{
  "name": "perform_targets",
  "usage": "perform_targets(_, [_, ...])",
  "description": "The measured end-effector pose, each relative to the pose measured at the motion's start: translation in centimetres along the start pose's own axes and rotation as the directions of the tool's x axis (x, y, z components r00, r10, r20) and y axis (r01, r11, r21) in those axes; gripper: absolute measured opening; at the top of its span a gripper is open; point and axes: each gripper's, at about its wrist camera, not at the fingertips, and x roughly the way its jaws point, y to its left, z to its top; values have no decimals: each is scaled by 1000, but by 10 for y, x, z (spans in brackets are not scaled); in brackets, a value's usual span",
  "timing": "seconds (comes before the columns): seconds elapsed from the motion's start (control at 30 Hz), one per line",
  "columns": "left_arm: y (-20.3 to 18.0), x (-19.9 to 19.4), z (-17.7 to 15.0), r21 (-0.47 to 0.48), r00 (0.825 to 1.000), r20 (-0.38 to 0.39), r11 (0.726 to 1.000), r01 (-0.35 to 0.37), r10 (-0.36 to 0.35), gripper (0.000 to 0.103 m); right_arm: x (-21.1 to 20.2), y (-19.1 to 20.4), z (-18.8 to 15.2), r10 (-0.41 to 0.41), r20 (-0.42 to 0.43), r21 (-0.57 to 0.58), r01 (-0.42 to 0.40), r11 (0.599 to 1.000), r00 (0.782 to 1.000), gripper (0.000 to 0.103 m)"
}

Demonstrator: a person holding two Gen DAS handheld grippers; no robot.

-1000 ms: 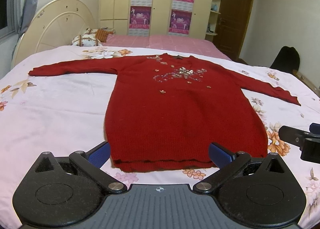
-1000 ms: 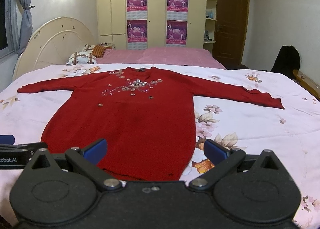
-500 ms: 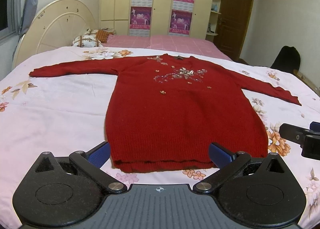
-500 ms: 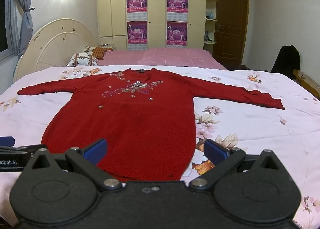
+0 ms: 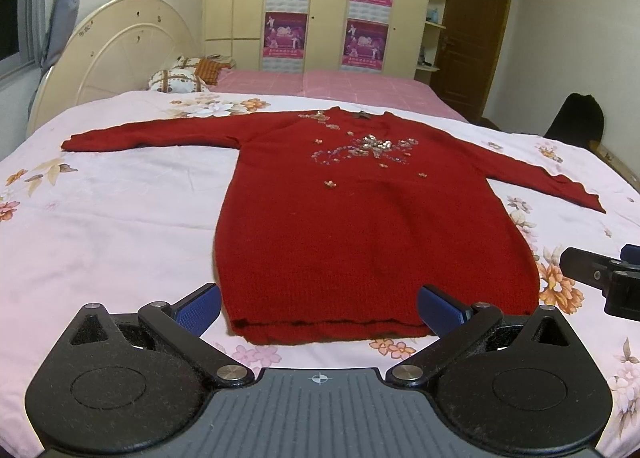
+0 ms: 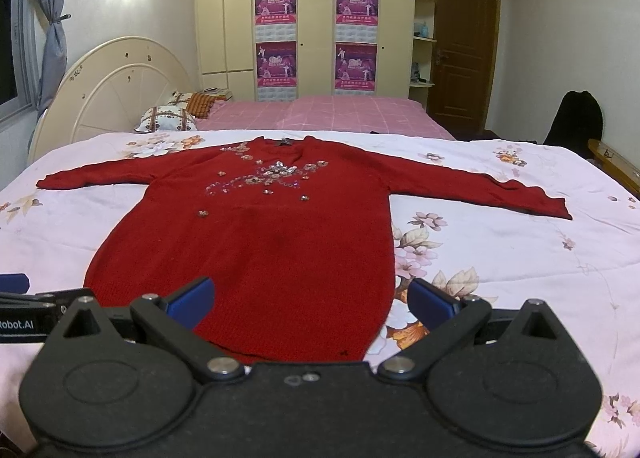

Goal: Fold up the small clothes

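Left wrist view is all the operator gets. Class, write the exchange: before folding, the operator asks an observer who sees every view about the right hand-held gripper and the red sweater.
Operator: I see only a black edge of the right hand-held gripper. Is it open?
Observer: Yes, its jaws are wide apart and it grips nothing.
Operator: Where does it point?
Observer: At the near hem of the red sweater. The hem's right corner shows between its fingers.
Operator: Any flaw in the fabric I can't see?
Observer: A faint darker patch sits mid-body, below the sequins.
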Motion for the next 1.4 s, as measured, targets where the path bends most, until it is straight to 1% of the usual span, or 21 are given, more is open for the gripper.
perform_targets(0.5, [-2, 0, 0, -2, 1000, 0, 1000, -1, 1, 103, 1, 1, 1, 2, 1, -1, -2, 1000, 1000, 102])
perform_targets(0.6, [-2, 0, 0, -4, 1000, 0, 1000, 9, -9, 103, 1, 0, 2, 2, -1, 0, -2, 1000, 1000, 102])
perform_targets(0.7, [-4, 4, 2, -12, 999, 4, 999, 40, -40, 103, 2, -2, 2, 4, -3, 5, -4, 1000, 1000, 102])
perform_targets(0.77, [-12, 13, 3, 28, 1000, -12, 999, 26, -26, 103, 3, -7, 3, 1, 0, 19, -1, 1000, 1000, 102])
perform_targets(0.8, [-15, 19, 4, 55, 999, -29, 998, 32, -30, 103, 4, -13, 4, 1, 2, 39, -1, 999, 1000, 102])
perform_targets(0.83, [-18, 25, 6, 80, 998, -39, 995, 52, -49, 103, 6, -21, 6, 11, 5, 72, -11, 997, 1000, 102])
perform_targets(0.87, [-19, 31, 9, 102, 997, -37, 993, 65, -61, 103, 8, -31, 8, 21, 10, 109, -22, 994, 1000, 102])
perform_targets(0.9, [-21, 35, 13, 118, 998, -25, 991, 61, -59, 103, 11, -43, 10, 21, 16, 146, -23, 989, 1000, 102])
perform_targets(0.93, [-22, 41, 18, 141, 999, 3, 989, 47, -48, 103, 14, -58, 13, 9, 25, 185, -14, 983, 1000, 102])
perform_targets(1.0, [-20, 58, 31, 161, 998, 56, 986, 32, -41, 103, 27, -92, 23, -53, 34, 265, 43, 963, 998, 102])
perform_targets(1.07, [-14, 74, 43, 141, 991, 121, 989, 35, -52, 103, 44, -132, 36, -108, 30, 338, 92, 937, 994, 102])
perform_targets(1.1, [-11, 83, 51, 136, 987, 150, 990, 29, -50, 103, 51, -151, 41, -122, 33, 370, 102, 923, 992, 102])
perform_targets(1.13, [-10, 94, 60, 137, 986, 163, 991, -1, -21, 103, 58, -171, 45, -130, 46, 410, 100, 907, 990, 102])
perform_targets(1.17, [-9, 104, 67, 132, 985, 172, 991, -22, -1, 103, 65, -193, 51, -146, 55, 460, 105, 882, 988, 102])
perform_targets(1.23, [-1, 126, 84, 96, 986, 166, 995, -15, -1, 103, 80, -237, 58, -165, 79, 556, 94, 826, 983, 101])
perform_targets(1.3, [8, 146, 97, 46, 989, 143, 999, 26, -32, 103, 104, -281, 64, -184, 93, 627, 86, 774, 979, 101])
perform_targets(1.33, [13, 156, 102, 23, 991, 132, 999, 30, -33, 103, 115, -295, 65, -191, 92, 653, 86, 753, 977, 100])
perform_targets(1.4, [24, 174, 107, -23, 994, 114, 1000, 3, -1, 103, 144, -334, 62, -199, 95, 732, 67, 678, 975, 100])
